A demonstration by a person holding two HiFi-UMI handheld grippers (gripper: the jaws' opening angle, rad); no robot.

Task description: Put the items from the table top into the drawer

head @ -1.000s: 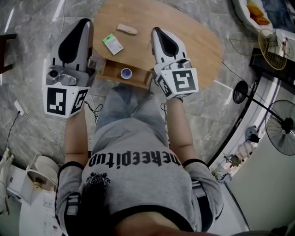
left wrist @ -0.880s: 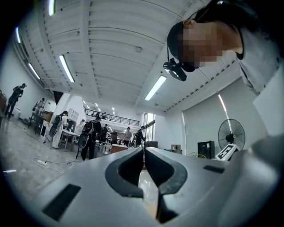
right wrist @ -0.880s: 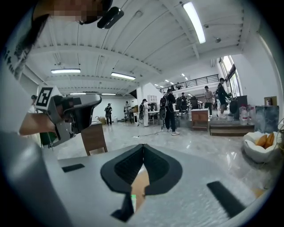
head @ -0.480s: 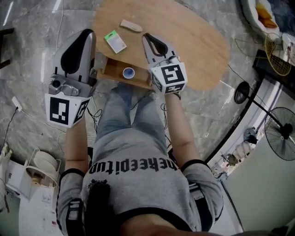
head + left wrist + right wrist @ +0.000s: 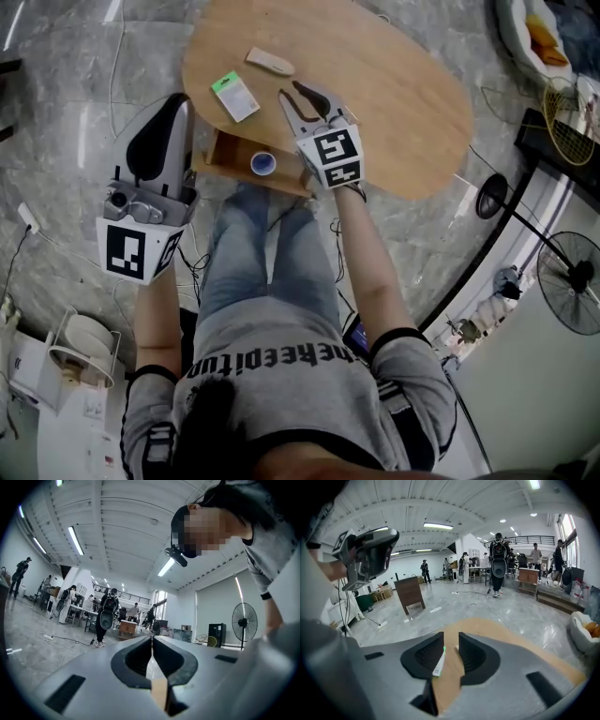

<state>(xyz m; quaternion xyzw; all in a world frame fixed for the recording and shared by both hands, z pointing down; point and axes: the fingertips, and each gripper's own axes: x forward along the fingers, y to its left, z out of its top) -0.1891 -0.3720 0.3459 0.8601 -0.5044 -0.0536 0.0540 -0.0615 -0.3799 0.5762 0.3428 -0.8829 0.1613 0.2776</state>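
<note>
Found fingers (image 5: 133, 660) of left gripper (image 5: 178, 103) clenched edge to edge with nothing between, held off the table's left rim over grey marble floor (image 5: 56, 122). Noted white plug and cable (image 5: 28, 220) on that floor, well left of those fingers.

Noted open drawer (image 5: 230, 150) just right of the left fingertips, under the tabletop edge, with blue tape roll (image 5: 263, 163) inside. Saw green-and-white packet (image 5: 234, 97) flat on oval wooden table (image 5: 403, 94), between the two sets of fingertips. Saw tan oblong piece (image 5: 270, 62) beyond it, ahead-left of the right fingers.

Recorded right gripper (image 5: 303, 94) released: jaws just been opening, parted above the wood, gripping nothing. Saw packet through the gap, low by the left pad, untouched. Noted its marker cube (image 5: 333, 155) overlapping the drawer's right corner.

Logged standing fan (image 5: 572, 277) well right of the right fingers. Noted ribbed white ceiling (image 5: 117, 522), strip lights (image 5: 438, 526), people (image 5: 499, 562) far off.
</note>
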